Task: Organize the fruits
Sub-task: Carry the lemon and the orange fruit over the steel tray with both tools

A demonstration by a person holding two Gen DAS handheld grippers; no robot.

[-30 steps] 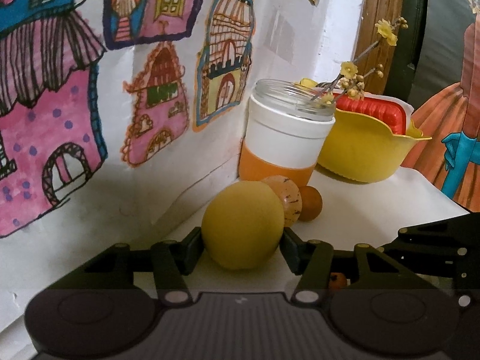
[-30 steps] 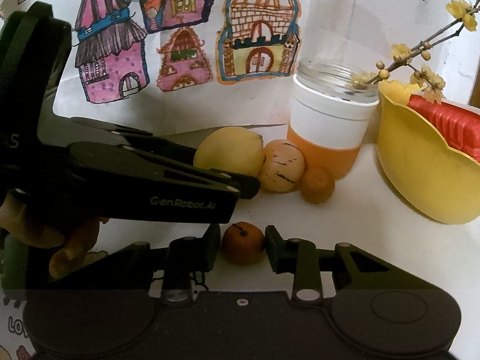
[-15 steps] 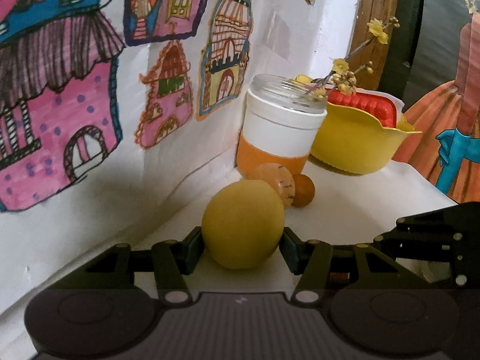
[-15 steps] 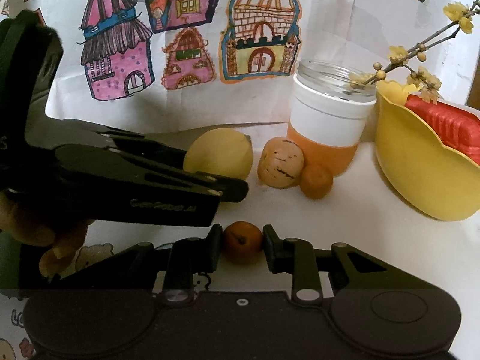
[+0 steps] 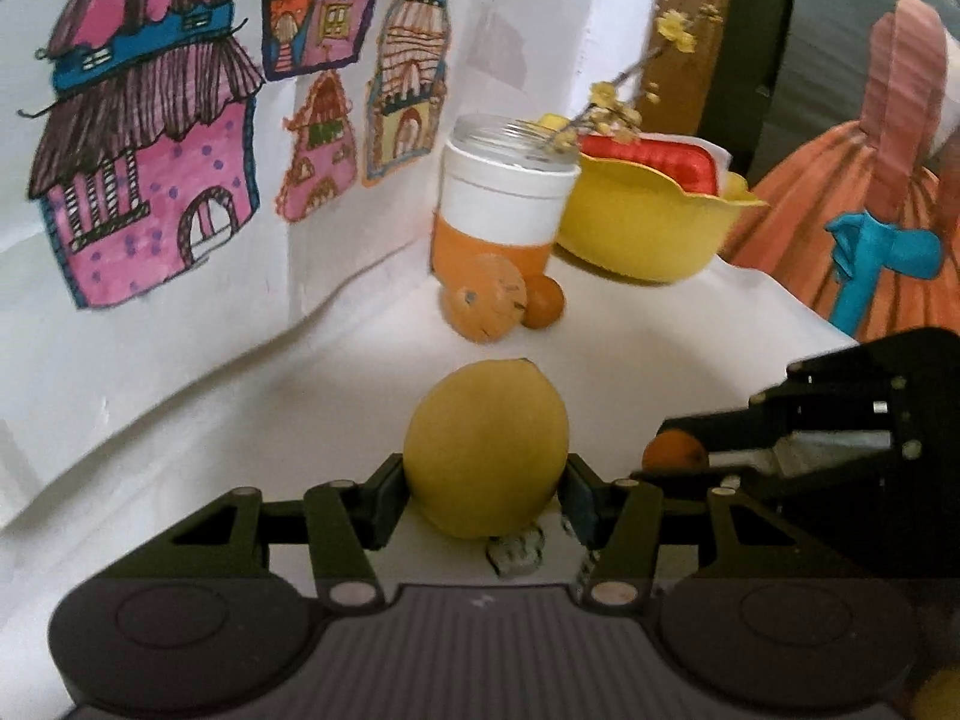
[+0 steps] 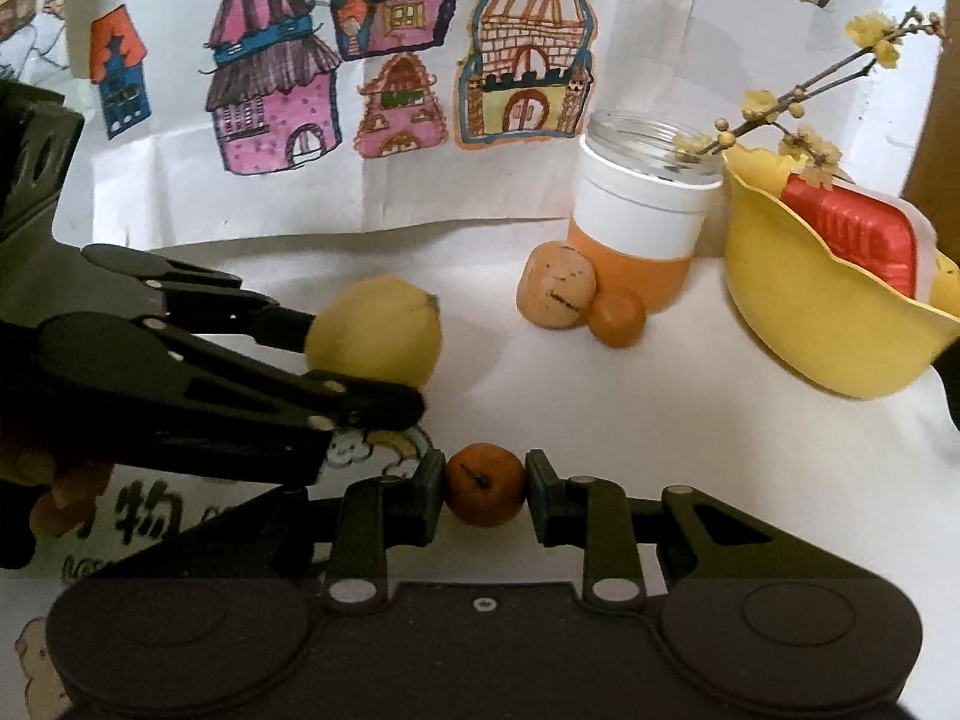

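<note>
Both tools are carrying fruit: left tool (image 5: 486, 480) gripping the lemon (image 5: 486, 450), right tool (image 6: 485, 489) pinching a small orange (image 6: 485, 483). Next they probably need dropping somewhere, maybe the yellow bowl (image 6: 798, 324).

matte black grippers (image 6: 485, 483), silver pivot screws

The lemon (image 5: 486, 450) hides the inner faces of the left gripper's (image 5: 487, 492) pads and covers part of a small printed patch (image 5: 516, 552) too blurred to read; in the right wrist view the lemon's edge is smeared. The left gripper's arm covers most of the printed sheet (image 6: 144, 516), whose characters are cut short; the red pack (image 6: 858, 234) sinks behind the yellow bowl's (image 6: 798, 312) rim.
</note>
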